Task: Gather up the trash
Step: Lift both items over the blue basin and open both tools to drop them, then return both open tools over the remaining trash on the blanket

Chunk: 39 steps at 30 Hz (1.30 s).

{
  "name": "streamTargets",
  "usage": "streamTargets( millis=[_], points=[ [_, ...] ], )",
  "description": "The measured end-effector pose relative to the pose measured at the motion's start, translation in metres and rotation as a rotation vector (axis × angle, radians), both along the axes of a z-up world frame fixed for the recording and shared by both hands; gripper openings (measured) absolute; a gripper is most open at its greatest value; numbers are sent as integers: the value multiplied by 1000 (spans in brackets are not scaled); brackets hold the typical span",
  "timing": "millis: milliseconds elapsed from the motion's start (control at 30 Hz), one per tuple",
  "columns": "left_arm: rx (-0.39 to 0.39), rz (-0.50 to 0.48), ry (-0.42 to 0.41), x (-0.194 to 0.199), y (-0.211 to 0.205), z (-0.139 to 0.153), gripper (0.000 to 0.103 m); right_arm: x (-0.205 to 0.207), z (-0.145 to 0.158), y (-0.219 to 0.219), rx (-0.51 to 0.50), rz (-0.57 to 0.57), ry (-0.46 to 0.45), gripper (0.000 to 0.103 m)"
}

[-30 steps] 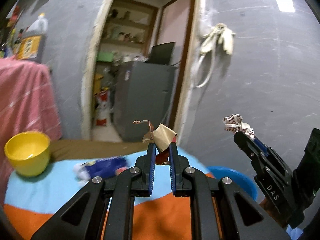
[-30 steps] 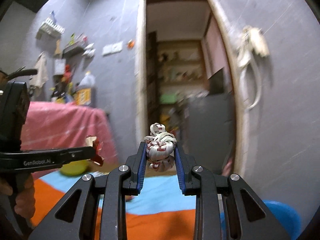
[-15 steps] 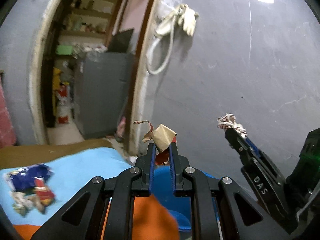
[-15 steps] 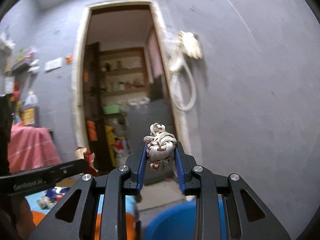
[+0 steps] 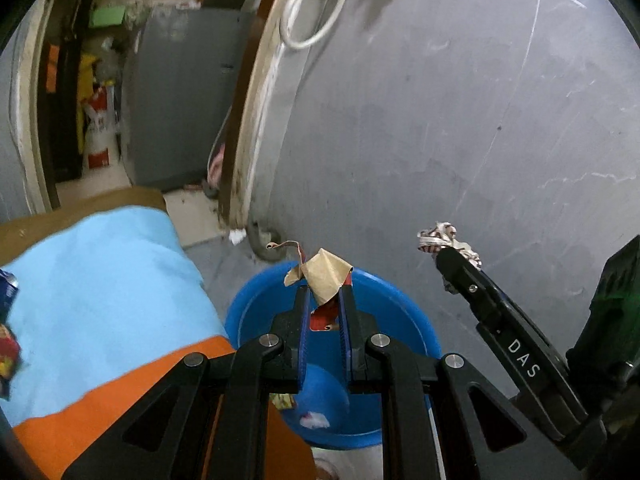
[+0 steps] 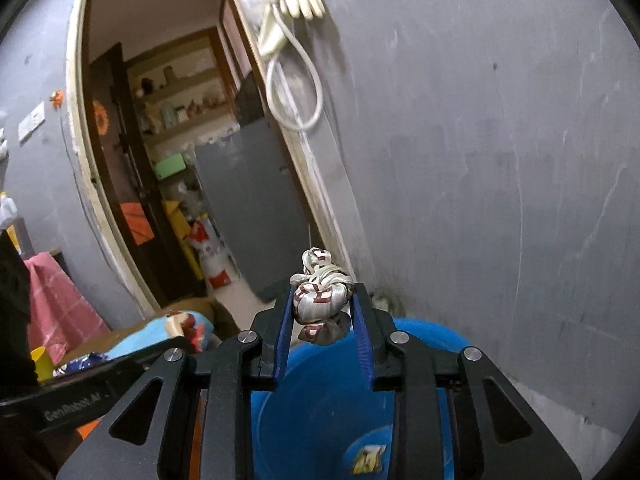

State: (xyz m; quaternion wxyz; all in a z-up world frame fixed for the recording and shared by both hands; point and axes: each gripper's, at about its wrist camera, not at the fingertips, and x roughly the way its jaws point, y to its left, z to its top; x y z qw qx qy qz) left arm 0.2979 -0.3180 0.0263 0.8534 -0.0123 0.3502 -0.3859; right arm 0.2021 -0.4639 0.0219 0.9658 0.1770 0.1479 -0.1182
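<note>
My left gripper (image 5: 323, 294) is shut on a crumpled brown paper scrap (image 5: 326, 270) and holds it above a blue plastic tub (image 5: 256, 304) on the floor. My right gripper (image 6: 323, 300) is shut on a crumpled white-and-red wrapper (image 6: 320, 298) and holds it above the same tub (image 6: 424, 336). In the left wrist view the right gripper (image 5: 446, 258) is to the right with the wrapper (image 5: 438, 236) at its tip. The tub holds a few bits of trash (image 5: 316, 420).
A table with a blue and orange cloth (image 5: 100, 280) stands left of the tub, with wrappers (image 5: 8, 352) at its left edge. A grey wall (image 5: 460, 120) is close behind the tub. An open doorway (image 6: 168, 160) with a grey fridge lies to the left.
Both grippers swung right and tilted down, away from the table and the yellow bowl, and now hang over the blue tub. Each keeps its hold on its trash.
</note>
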Motion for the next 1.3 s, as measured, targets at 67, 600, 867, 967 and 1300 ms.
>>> streamTargets(
  millis=[67,600,867,967,1300],
  points=[
    [17,-7,21,4,-5,-7,11,4,-5,-2,21,7,36,27],
    [26,34,35,9,6,-14,26,4,-6,-9,64,-3,53,46],
    [19,129,-51,1,39,3,40,8,3,-3,27,5,15,57],
    [19,172,-74,1,55,9,43,9,5,2,9,11,6,69],
    [-19,343,-172,-11,116,31,71,10,15,29,-64,52,-50,91]
  ],
)
